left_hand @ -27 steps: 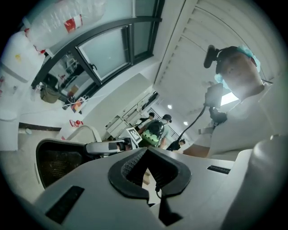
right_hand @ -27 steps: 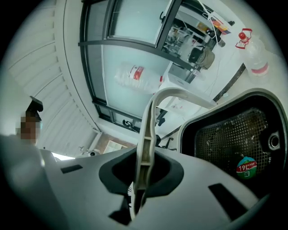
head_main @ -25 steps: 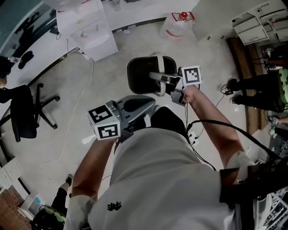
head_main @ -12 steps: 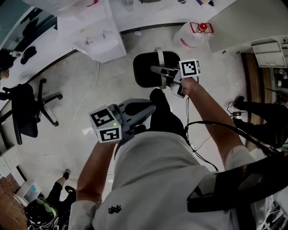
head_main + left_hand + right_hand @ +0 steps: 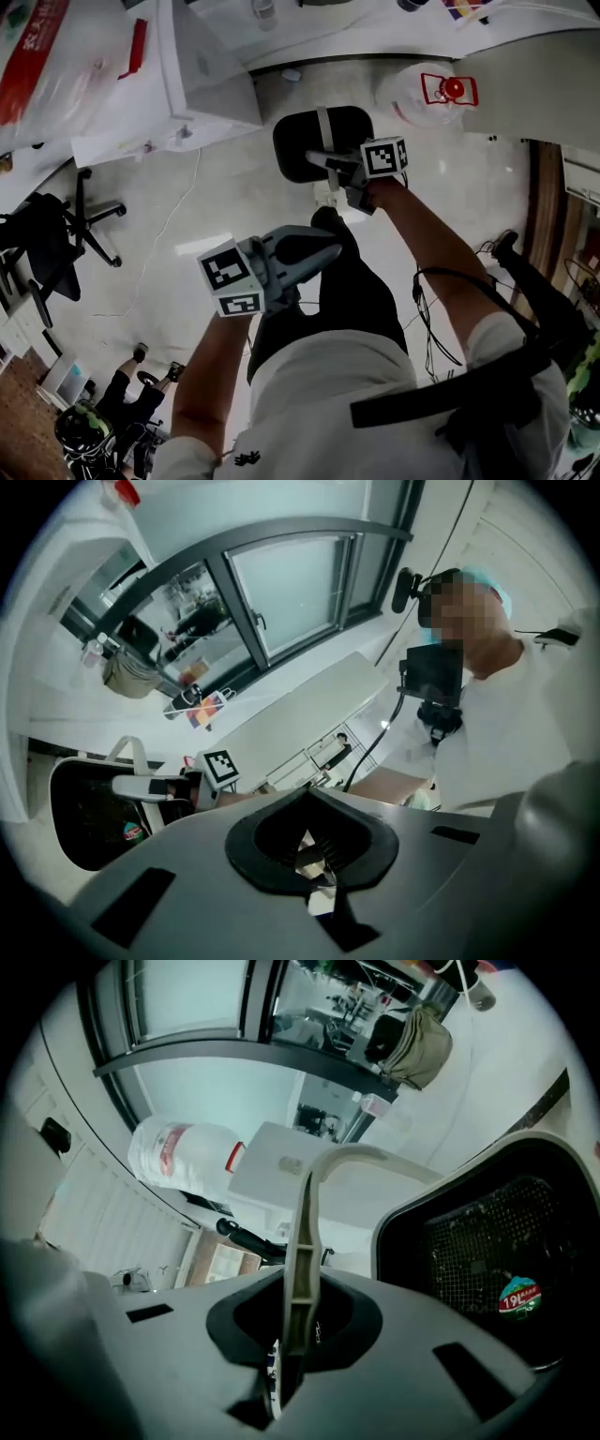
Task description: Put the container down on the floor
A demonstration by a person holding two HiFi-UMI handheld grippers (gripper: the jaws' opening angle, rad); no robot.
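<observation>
Head view looks steeply down past the person's pale shirt to a light floor (image 5: 141,281), where the black container (image 5: 298,142) hangs by its pale handle (image 5: 323,122) from the right gripper (image 5: 328,161), out in front of the person's legs. Whether its base touches the floor cannot be read from above. Right gripper view settles the grip: the jaws of the right gripper (image 5: 292,1340) are pressed together on the thin upright strip of the handle (image 5: 305,1241), which arches over to the container (image 5: 478,1251), dark inside with a mesh lining and a small round sticker. The left gripper (image 5: 328,250) is held lower and nearer the body, well apart from the container, its marker cube turned up toward the camera. Left gripper view shows its jaws (image 5: 314,855) together with nothing between them. A clear water jug (image 5: 417,94) with a red cap stands just beyond the container, and it also shows in the right gripper view (image 5: 183,1162). An office chair (image 5: 47,248) sits far off to the left, a white cabinet (image 5: 211,80) stands at the upper left, and a thin cable (image 5: 173,211) trails across the floor.
</observation>
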